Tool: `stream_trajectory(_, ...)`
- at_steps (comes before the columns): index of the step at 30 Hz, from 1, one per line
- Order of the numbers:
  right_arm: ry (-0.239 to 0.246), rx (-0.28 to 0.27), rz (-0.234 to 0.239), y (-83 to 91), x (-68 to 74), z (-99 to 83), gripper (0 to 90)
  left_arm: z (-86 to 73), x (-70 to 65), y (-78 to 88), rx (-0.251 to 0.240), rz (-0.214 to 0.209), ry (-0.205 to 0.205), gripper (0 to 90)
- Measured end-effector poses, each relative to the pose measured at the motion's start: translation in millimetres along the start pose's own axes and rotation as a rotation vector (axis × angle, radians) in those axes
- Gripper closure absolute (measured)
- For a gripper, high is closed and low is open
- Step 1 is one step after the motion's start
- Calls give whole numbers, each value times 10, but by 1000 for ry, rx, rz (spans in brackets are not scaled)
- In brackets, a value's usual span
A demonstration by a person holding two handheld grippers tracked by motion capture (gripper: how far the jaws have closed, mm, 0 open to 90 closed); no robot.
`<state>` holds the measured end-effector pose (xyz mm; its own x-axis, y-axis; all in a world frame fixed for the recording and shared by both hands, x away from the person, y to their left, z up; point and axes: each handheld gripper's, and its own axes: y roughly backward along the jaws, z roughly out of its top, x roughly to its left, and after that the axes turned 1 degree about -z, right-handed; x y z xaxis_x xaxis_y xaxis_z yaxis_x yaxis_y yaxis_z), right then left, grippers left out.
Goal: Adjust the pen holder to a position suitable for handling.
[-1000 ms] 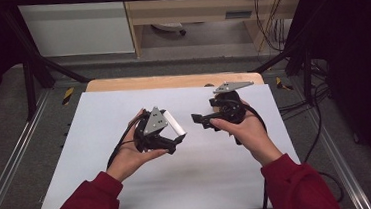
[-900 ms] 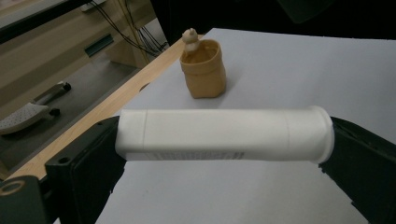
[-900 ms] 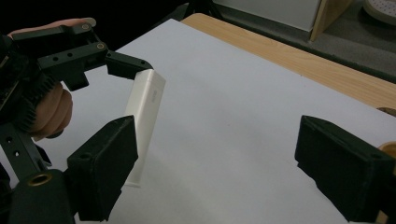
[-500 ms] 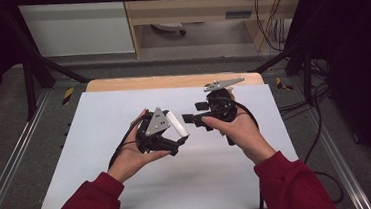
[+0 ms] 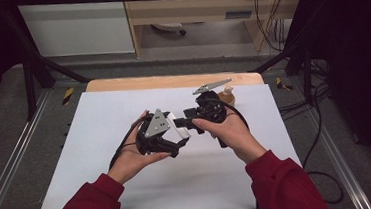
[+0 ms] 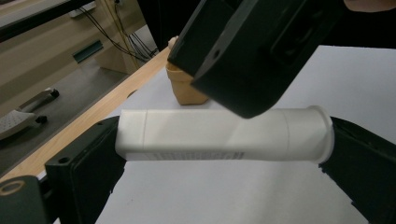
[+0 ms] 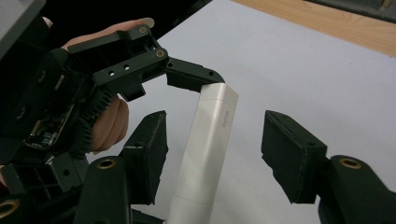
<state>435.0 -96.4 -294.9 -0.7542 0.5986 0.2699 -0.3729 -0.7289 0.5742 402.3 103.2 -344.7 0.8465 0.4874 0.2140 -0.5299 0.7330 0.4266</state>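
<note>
Tube (image 6: 224, 135) sits lengthwise between your left gripper's (image 5: 168, 136) jaws, one end against each pad, so that gripper is clamped on it and holds it above the white sheet (image 5: 99, 121). Your right gripper (image 7: 212, 144) has come in from the side; its jaws have just been closing and now straddle the tube's middle. In the right gripper view one pad stands just beside the tube and the other is plainly apart, so nothing is pinched there yet. In the left gripper view a right jaw (image 6: 257, 51) crosses in front of the tube. A small tan bottle (image 5: 228, 96) stands on the sheet beyond your right hand (image 5: 228, 131).
</note>
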Motion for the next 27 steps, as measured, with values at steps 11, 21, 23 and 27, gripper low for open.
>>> stream_trajectory(11,-36,45,60,-181,-18,-50,490,0,-34,1,-2,-13,-5,38)
stream_trajectory(21,-58,86,77,-267,-65,-104,578,-24,-43,-15,6,-17,-9,38)
stream_trajectory(23,-61,91,80,-277,-66,-113,588,-32,-45,-22,7,-20,-6,38)
stream_trajectory(27,-69,102,81,-287,-75,-124,600,-45,-51,-25,12,-22,-10,38)
